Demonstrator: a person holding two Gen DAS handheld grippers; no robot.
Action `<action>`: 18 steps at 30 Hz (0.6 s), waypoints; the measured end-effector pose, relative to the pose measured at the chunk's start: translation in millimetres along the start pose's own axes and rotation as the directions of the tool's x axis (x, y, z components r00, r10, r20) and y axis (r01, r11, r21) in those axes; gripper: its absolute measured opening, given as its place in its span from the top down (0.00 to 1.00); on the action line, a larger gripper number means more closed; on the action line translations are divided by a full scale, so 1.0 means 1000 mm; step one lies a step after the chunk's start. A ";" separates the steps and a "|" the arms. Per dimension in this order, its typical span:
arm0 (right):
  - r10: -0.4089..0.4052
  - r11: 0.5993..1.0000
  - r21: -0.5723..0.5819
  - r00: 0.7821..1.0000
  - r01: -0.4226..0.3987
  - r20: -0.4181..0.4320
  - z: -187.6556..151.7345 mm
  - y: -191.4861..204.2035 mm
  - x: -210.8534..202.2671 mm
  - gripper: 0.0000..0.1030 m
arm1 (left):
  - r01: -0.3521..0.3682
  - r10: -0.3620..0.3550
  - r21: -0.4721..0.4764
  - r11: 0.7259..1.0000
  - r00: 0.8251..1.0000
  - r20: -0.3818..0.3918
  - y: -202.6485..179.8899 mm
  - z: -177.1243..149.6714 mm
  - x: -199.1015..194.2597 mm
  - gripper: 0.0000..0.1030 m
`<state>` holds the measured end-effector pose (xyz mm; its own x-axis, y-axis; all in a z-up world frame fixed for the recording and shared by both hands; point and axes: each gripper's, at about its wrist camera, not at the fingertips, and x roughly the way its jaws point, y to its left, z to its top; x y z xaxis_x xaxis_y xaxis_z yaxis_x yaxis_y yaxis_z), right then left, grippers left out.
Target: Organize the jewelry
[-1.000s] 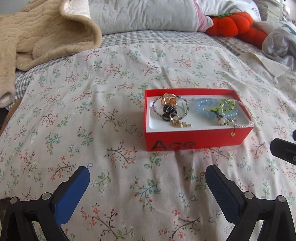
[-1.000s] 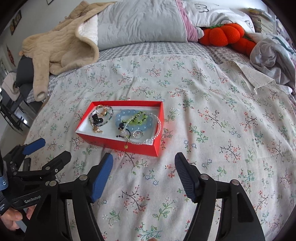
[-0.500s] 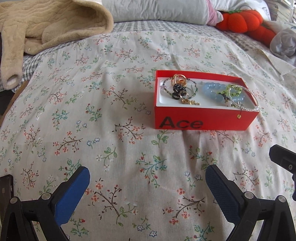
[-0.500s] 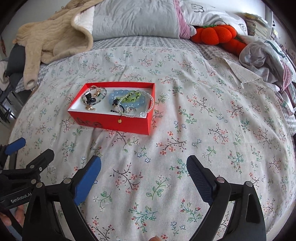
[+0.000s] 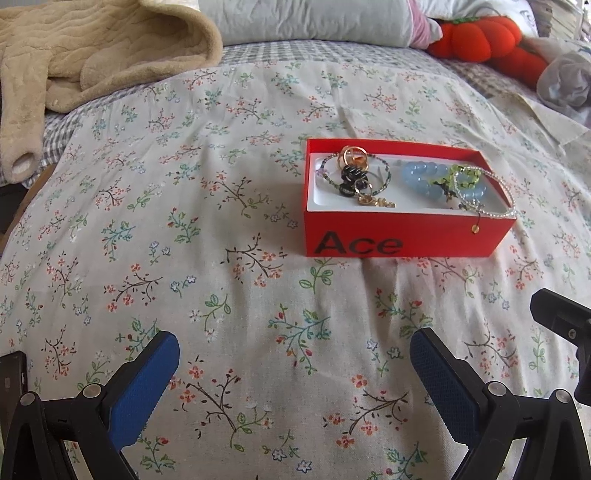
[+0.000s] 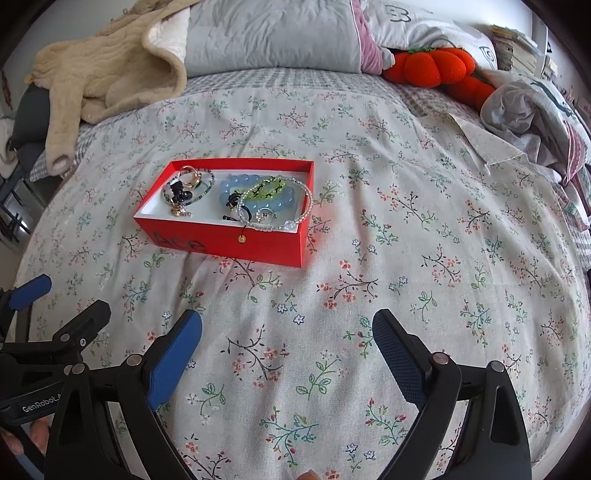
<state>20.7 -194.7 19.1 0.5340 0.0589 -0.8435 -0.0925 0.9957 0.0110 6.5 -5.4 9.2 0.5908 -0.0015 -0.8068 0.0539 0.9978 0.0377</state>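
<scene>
A red box [image 5: 406, 242] marked "Ace" lies on the floral bedspread, its white inside holding jewelry. At its left end are gold rings [image 5: 352, 155], a dark beaded bracelet and black pieces [image 5: 352, 177]. At its right end lie a pale blue bead bracelet [image 5: 424, 175], a green one [image 6: 267, 190] and a clear bead strand [image 6: 291, 223] draped over the rim. My left gripper [image 5: 295, 363] hangs open over bare bedspread, well short of the box. My right gripper [image 6: 288, 345] is open too, empty, near the box [image 6: 229, 240] and to its right.
A beige fleece garment [image 6: 103, 81] and grey pillows [image 6: 273, 35] lie at the bed's head. Orange plush pumpkins [image 6: 436, 66] and crumpled clothes [image 6: 532, 110] sit at the far right. The left gripper's frame [image 6: 40, 354] shows at the lower left of the right wrist view.
My right gripper's jaws have spread wider. Both views have swung a little, so the box sits differently in frame; the jewelry in it has not moved.
</scene>
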 end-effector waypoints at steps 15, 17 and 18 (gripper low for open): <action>-0.004 1.000 -0.003 1.000 0.004 -0.004 -0.001 0.001 0.002 0.07 | -0.004 0.004 0.002 1.000 1.000 -0.012 0.000 -0.001 0.003 0.00; -0.005 1.000 -0.003 1.000 0.005 -0.004 -0.001 0.001 0.001 0.07 | -0.007 0.007 -0.001 1.000 1.000 -0.019 0.001 -0.002 0.004 0.00; -0.006 1.000 -0.004 1.000 0.006 -0.005 -0.001 0.001 0.002 0.07 | -0.008 0.008 -0.002 1.000 1.000 -0.022 0.001 -0.002 0.005 0.00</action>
<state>20.9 -193.2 16.9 0.5305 0.0526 -0.8461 -0.0923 0.9957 0.0040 8.0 -4.5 3.6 0.5735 0.0076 -0.8191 0.0478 0.9979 0.0428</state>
